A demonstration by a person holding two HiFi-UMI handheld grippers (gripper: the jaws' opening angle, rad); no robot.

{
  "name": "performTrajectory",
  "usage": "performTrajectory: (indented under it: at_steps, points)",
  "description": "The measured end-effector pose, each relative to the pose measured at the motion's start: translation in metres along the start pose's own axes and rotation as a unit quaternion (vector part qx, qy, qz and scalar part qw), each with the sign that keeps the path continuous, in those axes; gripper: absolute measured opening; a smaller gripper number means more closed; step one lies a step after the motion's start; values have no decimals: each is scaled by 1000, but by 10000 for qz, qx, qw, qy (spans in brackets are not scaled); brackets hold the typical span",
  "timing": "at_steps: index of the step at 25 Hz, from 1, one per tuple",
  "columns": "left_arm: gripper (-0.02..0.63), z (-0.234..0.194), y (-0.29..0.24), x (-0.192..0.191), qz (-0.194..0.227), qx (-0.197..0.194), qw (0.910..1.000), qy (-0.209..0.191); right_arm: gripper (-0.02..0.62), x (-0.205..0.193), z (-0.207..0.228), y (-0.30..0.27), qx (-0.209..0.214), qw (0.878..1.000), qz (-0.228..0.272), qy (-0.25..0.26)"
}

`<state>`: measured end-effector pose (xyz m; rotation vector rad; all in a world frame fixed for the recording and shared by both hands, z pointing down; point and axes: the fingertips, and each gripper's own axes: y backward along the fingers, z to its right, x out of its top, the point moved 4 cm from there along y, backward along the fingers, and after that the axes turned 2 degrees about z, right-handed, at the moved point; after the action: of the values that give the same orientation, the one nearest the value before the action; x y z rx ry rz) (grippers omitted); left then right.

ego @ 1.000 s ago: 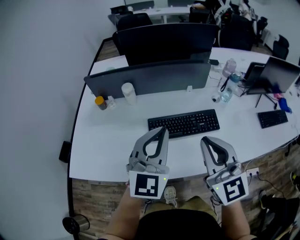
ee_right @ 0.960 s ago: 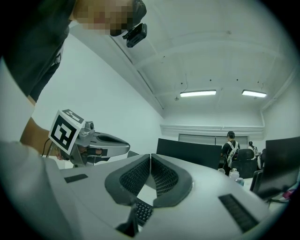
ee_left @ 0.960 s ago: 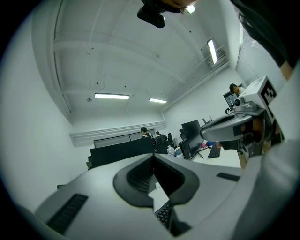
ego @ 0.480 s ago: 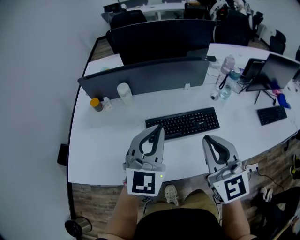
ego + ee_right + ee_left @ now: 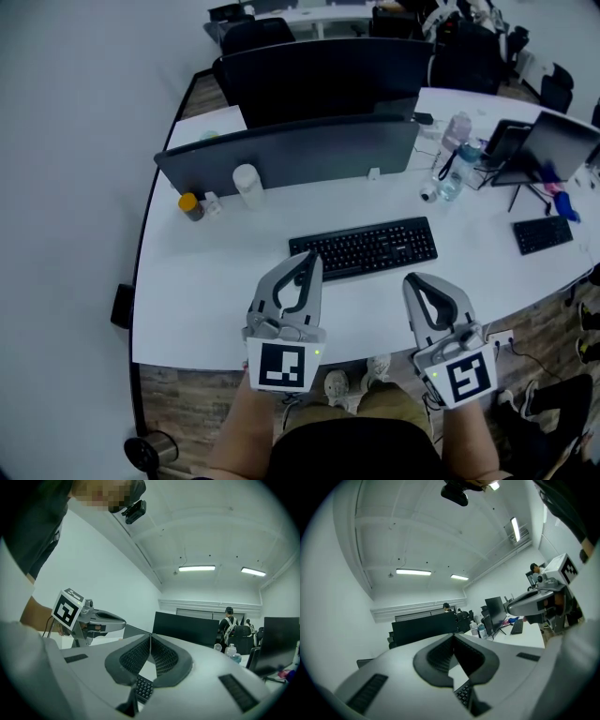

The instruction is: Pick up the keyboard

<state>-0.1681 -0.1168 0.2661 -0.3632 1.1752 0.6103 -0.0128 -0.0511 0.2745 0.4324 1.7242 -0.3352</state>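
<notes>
Your left tool [image 5: 314, 255] and right tool [image 5: 410, 279] are both closed and empty, held level close to the keyboard [image 5: 364, 247], which lies flat toward the near edge of the surface [image 5: 216, 281]. Open them before you reach in. Take one short end each and squeeze evenly, so it should lift without tipping.

Keyboard [image 5: 364, 248]: matt black plastic. Desk [image 5: 202, 291]: smooth white top. Floor [image 5: 183, 398]: wood planks. Partition [image 5: 291, 155]: matt dark grey.
</notes>
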Motion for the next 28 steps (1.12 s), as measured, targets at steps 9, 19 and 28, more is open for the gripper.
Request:
performTrajectory:
  at_steps: [9, 19, 28]
  points:
    - [8, 5, -11, -4, -140, 160, 9998, -23, 31, -3, 22, -13, 101, 9998, 133, -63]
    - [8, 4, -44, -15, -294, 591, 9978, 77, 31, -25, 66, -35, 345, 9993, 76, -148]
    - [8, 15, -82, -26, -503, 747, 9958, -152, 35, -58, 120, -51, 311, 9989, -134, -319]
